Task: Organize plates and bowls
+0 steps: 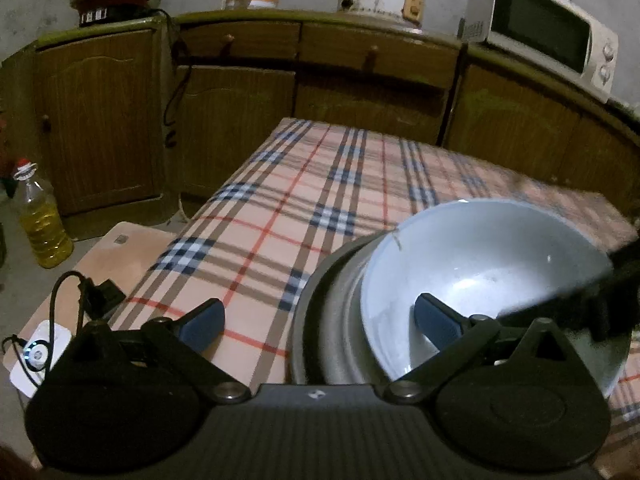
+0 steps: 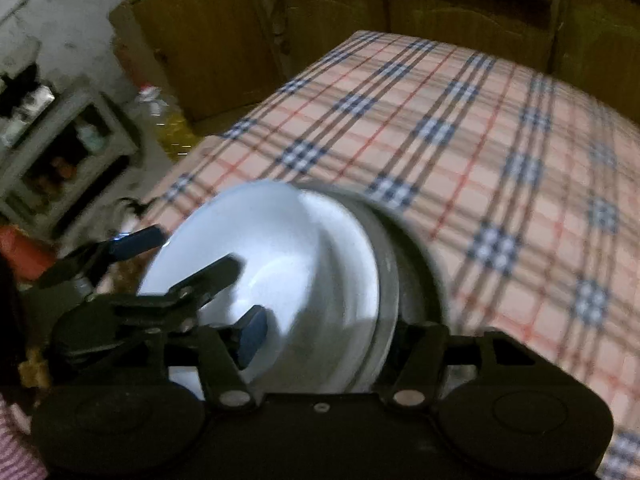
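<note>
1. The left gripper (image 1: pixel 318 318) is held low over the checked tablecloth (image 1: pixel 280 208), jaws spread wide; one finger lies inside the white bowl (image 1: pixel 492 272).
2. The bowl is seen tilted within a grey metal plate (image 1: pixel 320 320).
3. The right gripper (image 2: pixel 332 340) straddles the stack's rim; its grip cannot be judged.

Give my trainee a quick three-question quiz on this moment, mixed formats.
1. True or false: the white bowl sits inside the metal basin.
2. Which appliance stands at the counter's right end? A) microwave B) toaster C) blender
3. Fill in: the left gripper is ____, one finger inside the bowl, one outside over the plaid tablecloth.

Key: 1 true; 2 A; 3 open
</note>
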